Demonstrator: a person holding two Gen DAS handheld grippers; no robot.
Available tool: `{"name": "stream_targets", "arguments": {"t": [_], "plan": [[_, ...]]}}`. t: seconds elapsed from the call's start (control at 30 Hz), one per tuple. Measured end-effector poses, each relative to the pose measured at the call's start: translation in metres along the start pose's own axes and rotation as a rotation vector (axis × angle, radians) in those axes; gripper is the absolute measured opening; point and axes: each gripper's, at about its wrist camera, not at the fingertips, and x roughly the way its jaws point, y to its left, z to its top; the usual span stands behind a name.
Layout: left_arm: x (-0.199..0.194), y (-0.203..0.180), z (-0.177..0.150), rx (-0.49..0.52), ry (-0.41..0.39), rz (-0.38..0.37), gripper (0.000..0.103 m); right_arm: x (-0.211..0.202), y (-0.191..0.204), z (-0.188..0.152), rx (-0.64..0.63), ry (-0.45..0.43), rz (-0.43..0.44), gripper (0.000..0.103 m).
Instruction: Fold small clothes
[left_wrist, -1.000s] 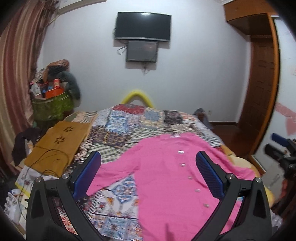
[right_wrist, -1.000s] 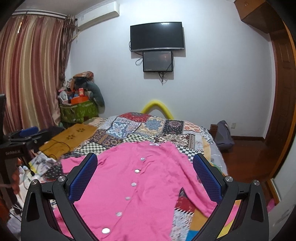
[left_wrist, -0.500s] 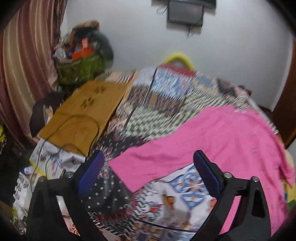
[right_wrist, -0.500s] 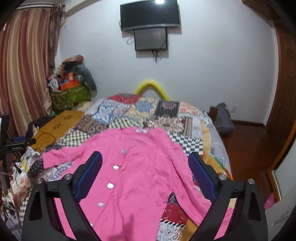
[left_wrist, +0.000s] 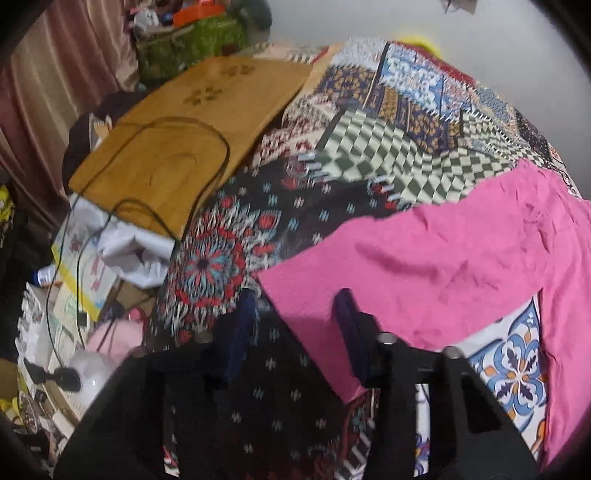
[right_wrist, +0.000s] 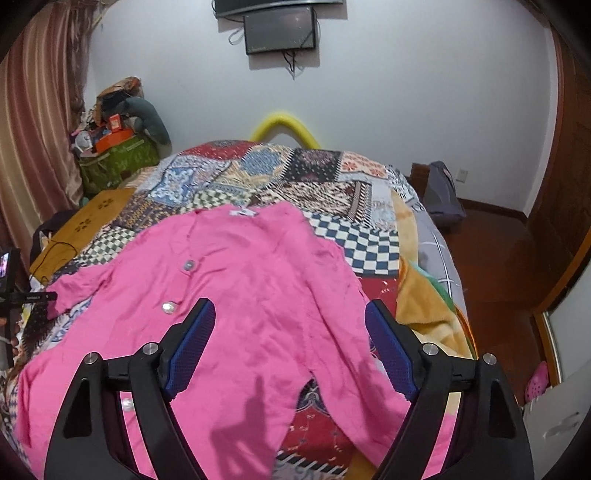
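Note:
A pink buttoned cardigan (right_wrist: 258, 280) lies spread flat, front up, on a patchwork quilt (right_wrist: 325, 192). In the left wrist view its left sleeve (left_wrist: 443, 266) stretches across the quilt (left_wrist: 388, 155). My left gripper (left_wrist: 295, 317) points steeply down at the cuff (left_wrist: 295, 291). Its jaws are closing, with the cuff end between them and a gap still showing. My right gripper (right_wrist: 290, 332) hovers over the cardigan's right side near the sleeve. Its jaws are closing slowly and stand wide, with only flat cloth below.
A tan wooden board (left_wrist: 184, 129) with a black cable lies at the bed's left edge. Bottles, papers and bags clutter the floor (left_wrist: 74, 332) beside it. A green bag (right_wrist: 118, 158) stands by the curtain. A grey bag (right_wrist: 443, 195) sits on the wooden floor at right.
The left gripper swung down and left from above the cardigan to the sleeve cuff, and its jaws narrowed strongly. The right gripper sank closer to the cardigan and narrowed a little.

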Motion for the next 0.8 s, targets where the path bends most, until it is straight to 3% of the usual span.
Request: {"name": "stream_targets", "arguments": {"t": [0.07, 0.2, 0.4, 0.6, 0.8], "plan": [[0.000, -0.002, 0.002, 0.000, 0.007, -0.036, 0.007, 0.002, -0.007, -0.001, 0.009, 0.009, -0.005, 0.081], [-0.007, -0.005, 0.016, -0.005, 0.003, -0.072, 0.006, 0.000, -0.016, 0.000, 0.016, 0.010, -0.012, 0.081], [-0.066, -0.031, 0.050, 0.018, -0.085, -0.235, 0.006, -0.013, -0.035, 0.006, 0.024, -0.013, -0.034, 0.081], [-0.135, -0.110, 0.089, 0.139, -0.167, -0.438, 0.006, -0.022, -0.046, 0.007, 0.038, -0.035, -0.048, 0.081], [-0.141, -0.196, 0.094, 0.238, -0.086, -0.564, 0.006, -0.028, -0.058, 0.002, 0.066, -0.034, -0.048, 0.081]]}}
